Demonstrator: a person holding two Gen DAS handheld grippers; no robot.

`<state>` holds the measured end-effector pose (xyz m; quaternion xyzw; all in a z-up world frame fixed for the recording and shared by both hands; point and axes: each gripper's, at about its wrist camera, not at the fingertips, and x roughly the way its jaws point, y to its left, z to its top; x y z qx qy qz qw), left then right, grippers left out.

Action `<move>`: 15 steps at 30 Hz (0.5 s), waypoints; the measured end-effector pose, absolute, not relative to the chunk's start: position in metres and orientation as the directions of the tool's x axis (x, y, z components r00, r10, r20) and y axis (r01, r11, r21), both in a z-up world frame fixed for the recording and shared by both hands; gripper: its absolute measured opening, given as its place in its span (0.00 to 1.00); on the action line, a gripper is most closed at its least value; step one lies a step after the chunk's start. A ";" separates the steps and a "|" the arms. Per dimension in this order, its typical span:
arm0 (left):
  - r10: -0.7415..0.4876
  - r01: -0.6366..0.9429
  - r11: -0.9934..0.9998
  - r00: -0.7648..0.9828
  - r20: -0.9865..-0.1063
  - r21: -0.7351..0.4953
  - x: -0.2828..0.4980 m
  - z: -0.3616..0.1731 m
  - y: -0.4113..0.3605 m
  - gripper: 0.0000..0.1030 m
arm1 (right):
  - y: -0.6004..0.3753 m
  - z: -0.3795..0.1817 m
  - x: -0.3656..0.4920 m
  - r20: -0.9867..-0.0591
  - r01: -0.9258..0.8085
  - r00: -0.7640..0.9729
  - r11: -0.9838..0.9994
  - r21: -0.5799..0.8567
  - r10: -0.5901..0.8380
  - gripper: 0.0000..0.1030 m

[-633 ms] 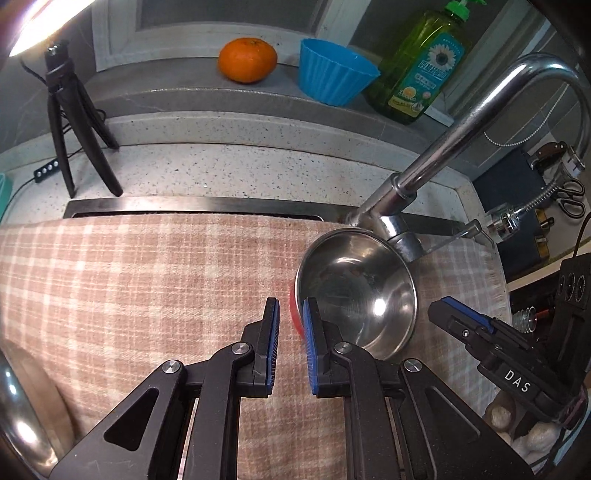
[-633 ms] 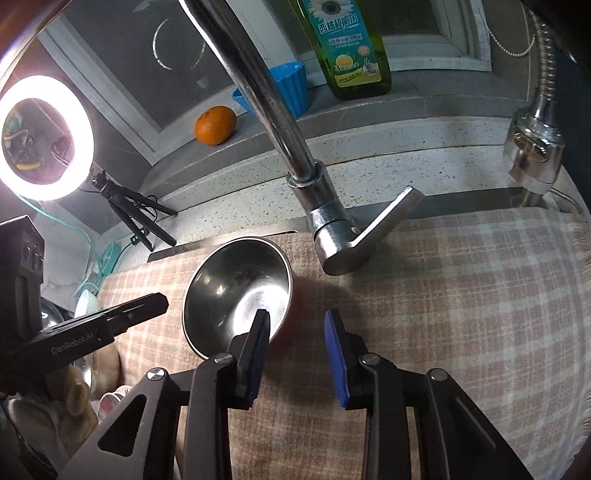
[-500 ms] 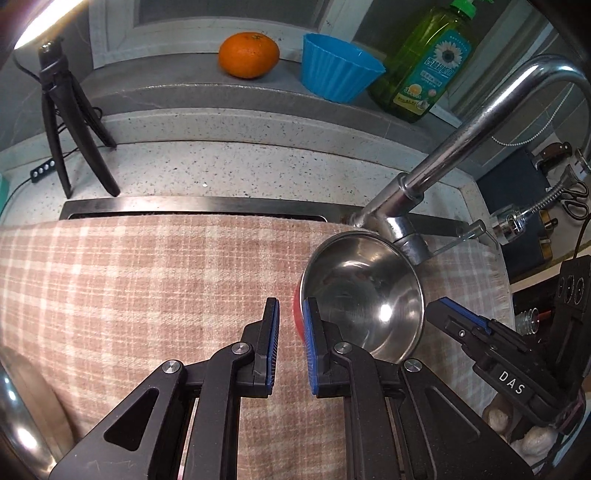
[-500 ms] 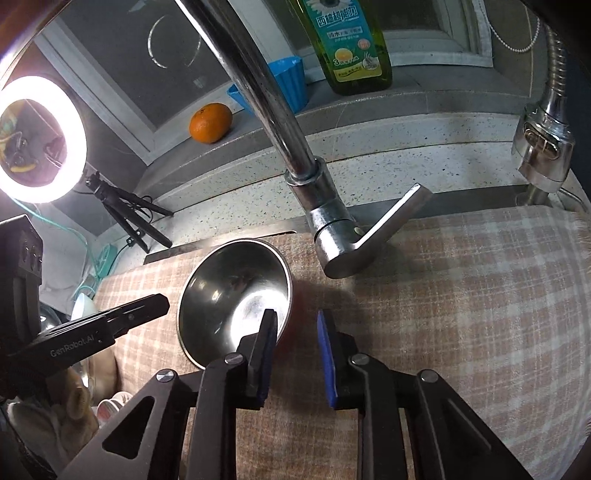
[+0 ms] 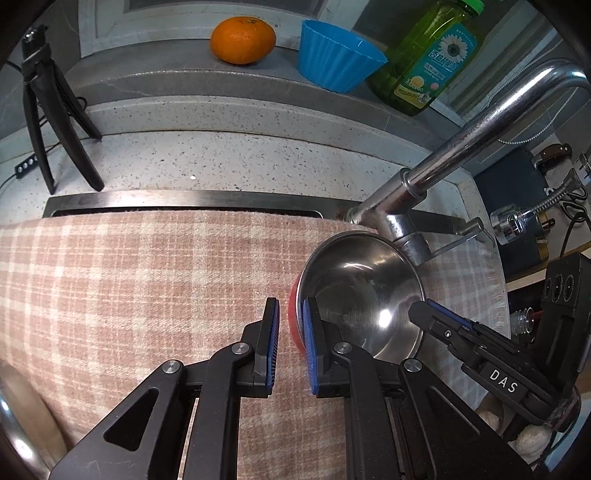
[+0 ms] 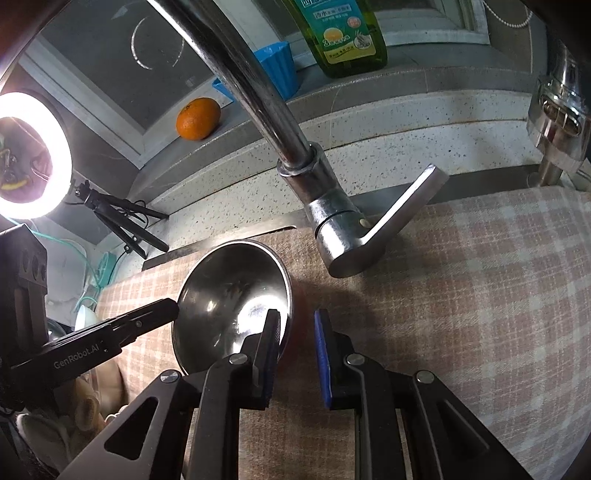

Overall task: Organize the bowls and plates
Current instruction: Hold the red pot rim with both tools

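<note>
Left gripper (image 5: pixel 290 341) in the left wrist view: jaws nearly together, clamped on the near rim of the steel bowl (image 5: pixel 364 291), one pad inside, one against its red outer wall. Bowl sits tilted over the checked cloth (image 5: pixel 140 280), just below the tap (image 5: pixel 436 173). Orange (image 5: pixel 243 34), blue cup (image 5: pixel 338 55) and soap bottle (image 5: pixel 430 55) on the ledge behind.

Right wrist view: right gripper (image 6: pixel 295 356) has just been closing, now pinching the bowl's (image 6: pixel 229 295) opposite rim, left pad inside, right pad outside. Left gripper's finger (image 6: pixel 147 319) reaches the bowl's far edge. Tap lever (image 6: pixel 402 210) just beyond, ring light (image 6: pixel 35 162) far left.
</note>
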<state>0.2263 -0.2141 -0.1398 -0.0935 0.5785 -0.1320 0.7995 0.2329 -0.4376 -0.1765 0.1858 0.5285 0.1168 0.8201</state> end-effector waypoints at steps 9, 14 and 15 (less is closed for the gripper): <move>-0.320 0.119 0.947 0.287 -0.903 -0.298 0.227 -0.144 -0.219 0.09 | -0.432 -0.182 0.234 -0.827 0.012 0.392 0.896 0.443 0.404 0.13; -0.322 0.125 0.946 0.280 -0.904 -0.298 0.229 -0.147 -0.224 0.06 | -0.431 -0.182 0.236 -0.829 0.007 0.391 0.899 0.437 0.400 0.13; -0.324 0.123 0.946 0.276 -0.905 -0.301 0.229 -0.148 -0.224 0.06 | -0.431 -0.183 0.237 -0.830 0.007 0.390 0.900 0.436 0.399 0.13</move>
